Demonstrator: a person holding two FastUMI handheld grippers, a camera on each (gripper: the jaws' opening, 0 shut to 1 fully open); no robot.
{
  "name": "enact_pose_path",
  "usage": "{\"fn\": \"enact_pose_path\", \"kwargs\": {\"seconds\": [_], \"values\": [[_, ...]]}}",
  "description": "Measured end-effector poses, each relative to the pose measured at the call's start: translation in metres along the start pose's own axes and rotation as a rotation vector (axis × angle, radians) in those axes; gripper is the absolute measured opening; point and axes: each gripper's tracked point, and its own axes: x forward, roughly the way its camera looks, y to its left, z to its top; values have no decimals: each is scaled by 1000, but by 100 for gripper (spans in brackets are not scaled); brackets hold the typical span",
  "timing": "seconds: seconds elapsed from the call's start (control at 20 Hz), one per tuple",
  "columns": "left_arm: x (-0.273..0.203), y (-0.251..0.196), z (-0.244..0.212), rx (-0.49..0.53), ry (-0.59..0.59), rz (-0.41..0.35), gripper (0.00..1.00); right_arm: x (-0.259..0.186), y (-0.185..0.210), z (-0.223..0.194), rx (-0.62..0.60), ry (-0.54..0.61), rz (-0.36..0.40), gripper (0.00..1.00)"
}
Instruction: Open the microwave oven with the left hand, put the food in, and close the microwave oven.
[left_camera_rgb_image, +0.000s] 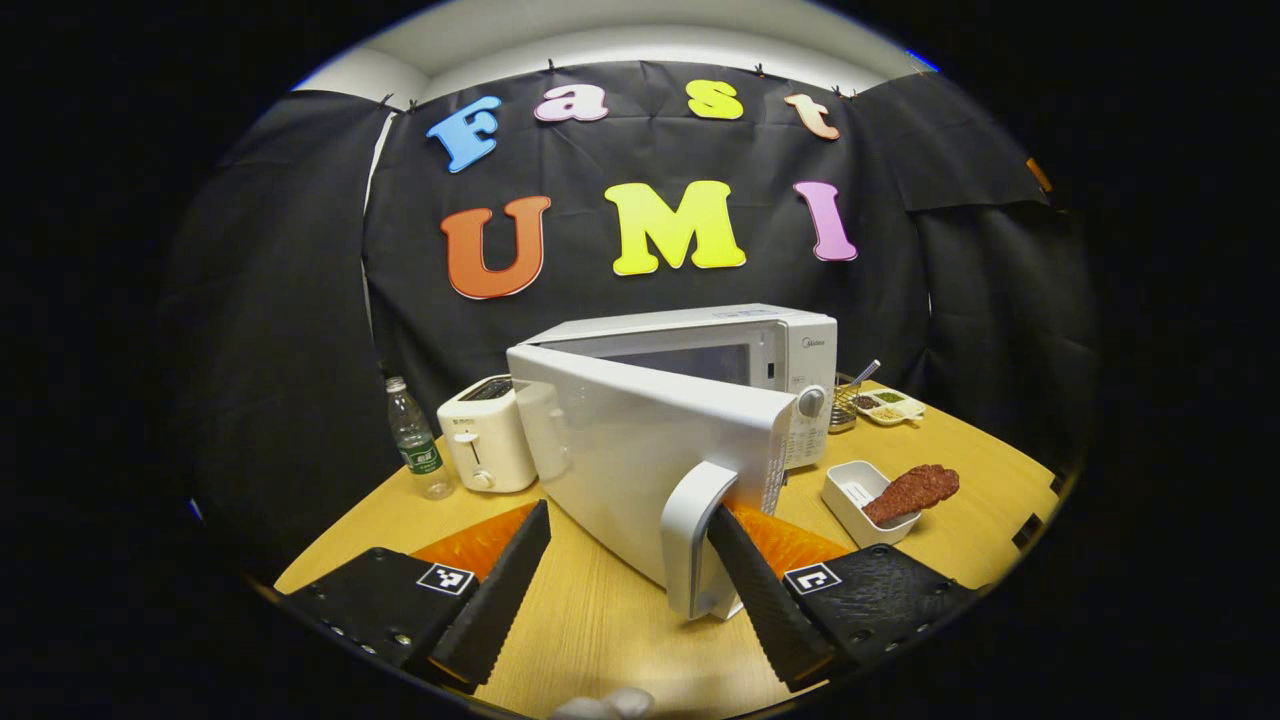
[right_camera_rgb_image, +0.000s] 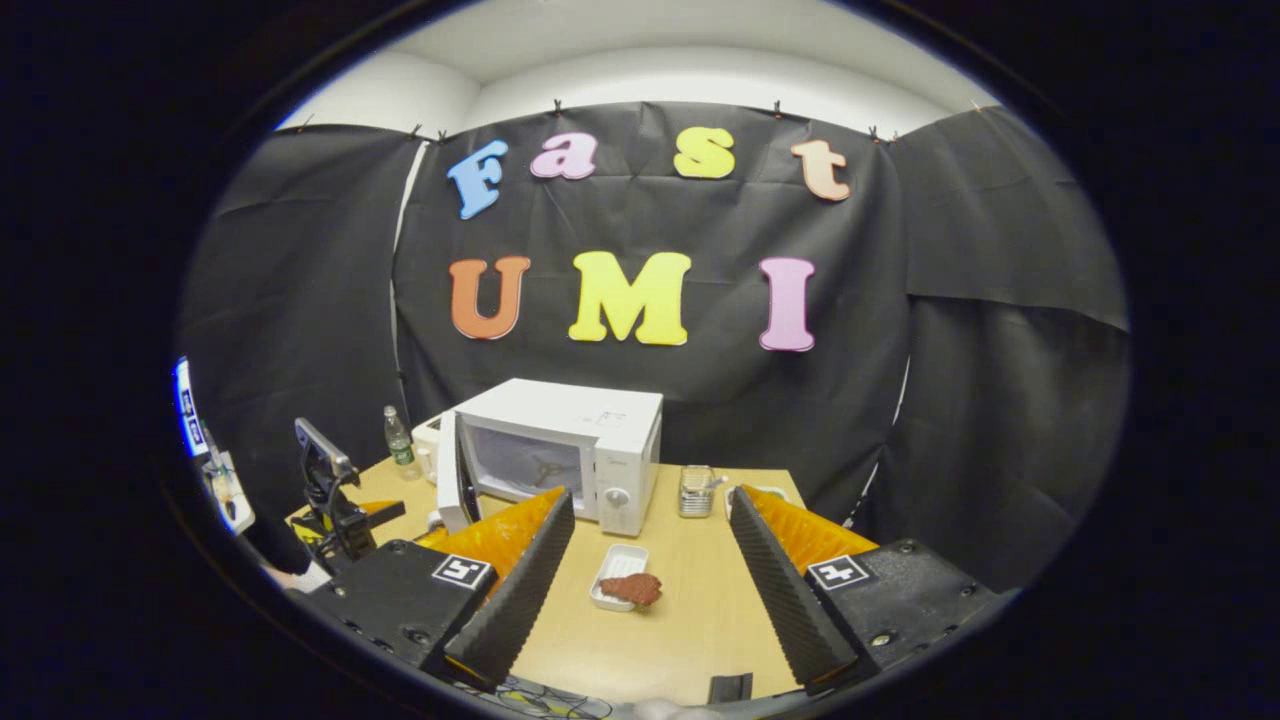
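The white microwave oven (left_camera_rgb_image: 700, 350) stands at the centre of the left gripper view on the wooden bench (left_camera_rgb_image: 600, 620), its door (left_camera_rgb_image: 640, 450) swung partly open toward the camera. The left gripper (left_camera_rgb_image: 630, 580) is spread wide, and its right finger (left_camera_rgb_image: 750, 580) is tucked behind the door's white loop handle (left_camera_rgb_image: 692, 540) at lower centre; the other finger stands well apart from it, so nothing is clamped. The door looks rigid and hinged at its left edge, so it should swing easily with a pull on that handle, the natural place to take hold.

The food (right_camera_rgb_image: 630, 588), a flat brown slab that looks like a piece of meat, lies across a small white tray (right_camera_rgb_image: 612, 568) at the lower middle of the right gripper view, in front of the oven. It seems light and fairly stiff, overhanging the tray's rim; its free end is probably the best spot to pinch. The right gripper (right_camera_rgb_image: 650, 580) hangs wide and empty above the bench.

A small logo sits on the oven's upper right corner, too small to read. A white toaster (left_camera_rgb_image: 485, 440) and a water bottle (left_camera_rgb_image: 418, 445) stand at left.
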Motion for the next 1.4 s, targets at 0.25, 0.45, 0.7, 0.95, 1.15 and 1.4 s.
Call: {"fn": "enact_pose_path", "kwargs": {"seconds": [0.25, 0.45, 0.7, 0.95, 1.15, 1.4], "values": [[-28, 49, -12, 4, 20, 40, 96, -14, 27, -21, 21, 17, 3, 100], [-46, 95, -22, 8, 32, 71, 96, -23, 46, -42, 45, 33, -8, 100], [-70, 155, -22, 16, 39, 151, 97, -28, 55, -62, 64, 62, -24, 100], [-96, 162, -14, -27, 33, 154, 94, -1, 44, -87, 82, 96, -13, 100], [-116, 139, 8, -45, 8, 140, 96, 44, 24, -128, 118, 179, 9, 100], [-125, 103, 44, -90, -11, 132, 96, 113, -5, -193, 168, 316, 41, 100]]}}
